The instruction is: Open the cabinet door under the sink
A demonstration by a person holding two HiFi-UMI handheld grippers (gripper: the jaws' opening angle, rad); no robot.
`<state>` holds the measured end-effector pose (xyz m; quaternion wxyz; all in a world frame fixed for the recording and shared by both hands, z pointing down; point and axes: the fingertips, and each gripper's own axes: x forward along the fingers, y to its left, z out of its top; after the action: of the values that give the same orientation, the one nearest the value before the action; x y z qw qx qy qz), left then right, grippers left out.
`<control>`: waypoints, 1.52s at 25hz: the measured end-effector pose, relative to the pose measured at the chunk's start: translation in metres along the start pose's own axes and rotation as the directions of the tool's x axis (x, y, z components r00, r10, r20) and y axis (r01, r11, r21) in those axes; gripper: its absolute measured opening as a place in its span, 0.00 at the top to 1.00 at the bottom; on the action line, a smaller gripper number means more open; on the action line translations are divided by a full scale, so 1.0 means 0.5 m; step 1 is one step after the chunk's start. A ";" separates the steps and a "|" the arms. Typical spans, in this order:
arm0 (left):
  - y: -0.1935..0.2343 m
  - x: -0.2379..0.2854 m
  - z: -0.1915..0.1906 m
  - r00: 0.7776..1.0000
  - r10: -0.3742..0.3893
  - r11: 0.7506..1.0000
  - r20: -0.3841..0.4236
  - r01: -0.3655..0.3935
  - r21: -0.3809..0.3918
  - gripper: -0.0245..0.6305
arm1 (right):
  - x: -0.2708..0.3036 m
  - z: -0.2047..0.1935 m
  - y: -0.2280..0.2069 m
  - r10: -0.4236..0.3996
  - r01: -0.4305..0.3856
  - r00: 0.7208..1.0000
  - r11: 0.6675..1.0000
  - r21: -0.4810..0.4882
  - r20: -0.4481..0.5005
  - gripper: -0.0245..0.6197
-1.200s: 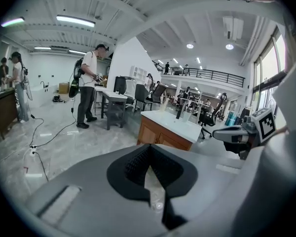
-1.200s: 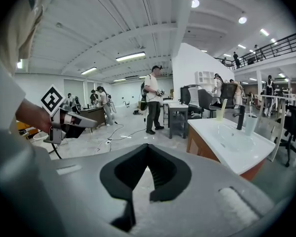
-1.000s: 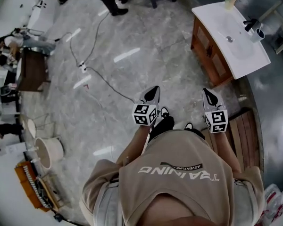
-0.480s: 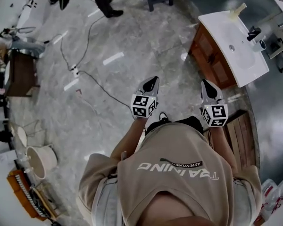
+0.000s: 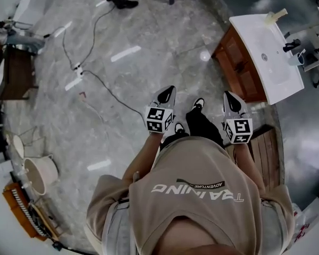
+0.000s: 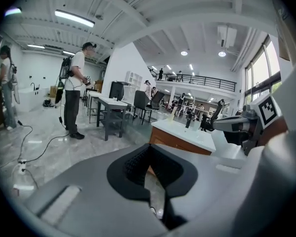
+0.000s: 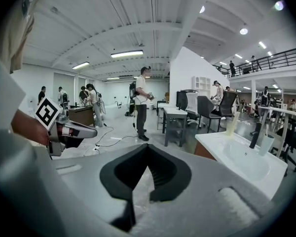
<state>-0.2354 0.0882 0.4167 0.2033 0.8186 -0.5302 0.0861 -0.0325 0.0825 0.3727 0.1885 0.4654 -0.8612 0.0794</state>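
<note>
Ahead and to the right, well apart from both tongs: cabinet door (image 5: 235, 62) under white sink (image 5: 266, 52), long side running away. Nearer the right gripper (image 5: 231, 100) than the left gripper (image 5: 168, 93); both pressed together, empty.

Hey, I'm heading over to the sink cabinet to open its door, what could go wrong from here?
1. The cable runs across the floor just left of your feet and could catch a shoe.
2. The slatted wooden platform lies close on your right, the same side as the cabinet; its edge could trip you.
3. The left gripper and right gripper both have their jaws together; open one before reaching the cabinet.
</note>
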 end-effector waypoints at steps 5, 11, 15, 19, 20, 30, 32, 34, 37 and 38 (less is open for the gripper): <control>0.054 0.032 0.047 0.999 0.052 0.999 -0.004 -0.052 0.013 0.94 | 0.110 0.015 0.002 0.079 -0.079 0.997 0.997 -0.002 0.000 0.96; 0.074 0.168 0.130 0.999 0.024 0.996 -0.037 -0.021 0.088 0.94 | 0.222 0.075 -0.079 0.089 -0.089 0.993 0.996 -0.011 0.071 0.96; 0.071 0.266 0.204 1.000 0.002 0.994 -0.011 -0.001 0.109 0.94 | 0.262 0.059 -0.150 0.070 -0.068 0.997 0.992 -0.107 0.020 0.96; 0.069 0.343 0.241 1.000 -0.013 0.991 -0.014 0.014 0.132 0.94 | 0.290 0.049 -0.220 0.060 -0.060 0.998 0.995 -0.086 0.003 0.96; 0.067 0.364 0.243 1.000 -0.017 0.992 -0.019 0.019 0.126 0.94 | 0.297 0.047 -0.242 0.054 -0.054 0.999 0.996 -0.077 0.001 0.96; 0.018 0.525 0.261 0.987 -0.136 0.978 -0.082 0.147 0.145 0.94 | 0.350 0.054 -0.357 -0.055 0.055 0.998 0.998 0.000 0.011 0.96; 0.016 0.554 0.273 0.981 -0.171 0.969 -0.090 0.184 0.162 0.94 | 0.353 0.049 -0.368 -0.083 0.083 0.997 0.996 0.017 0.002 0.96; 0.015 0.584 0.281 0.972 -0.209 0.959 -0.103 0.225 0.174 0.94 | 0.356 0.040 -0.380 -0.120 0.120 0.993 0.992 0.029 -0.015 0.96; 0.015 0.622 0.280 0.952 -0.272 0.938 -0.141 0.295 0.182 0.94 | 0.358 0.024 -0.397 -0.194 0.197 0.980 0.979 0.055 -0.054 0.96; 0.014 0.631 0.279 0.943 -0.295 0.929 -0.156 0.321 0.184 0.94 | 0.356 0.022 -0.400 -0.222 0.226 0.973 0.972 0.070 -0.066 0.96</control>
<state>-0.1185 -0.2362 0.4047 0.1608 0.9015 -0.3691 0.1589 0.0427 -0.1690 0.4259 0.2029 0.5639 -0.7937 0.1040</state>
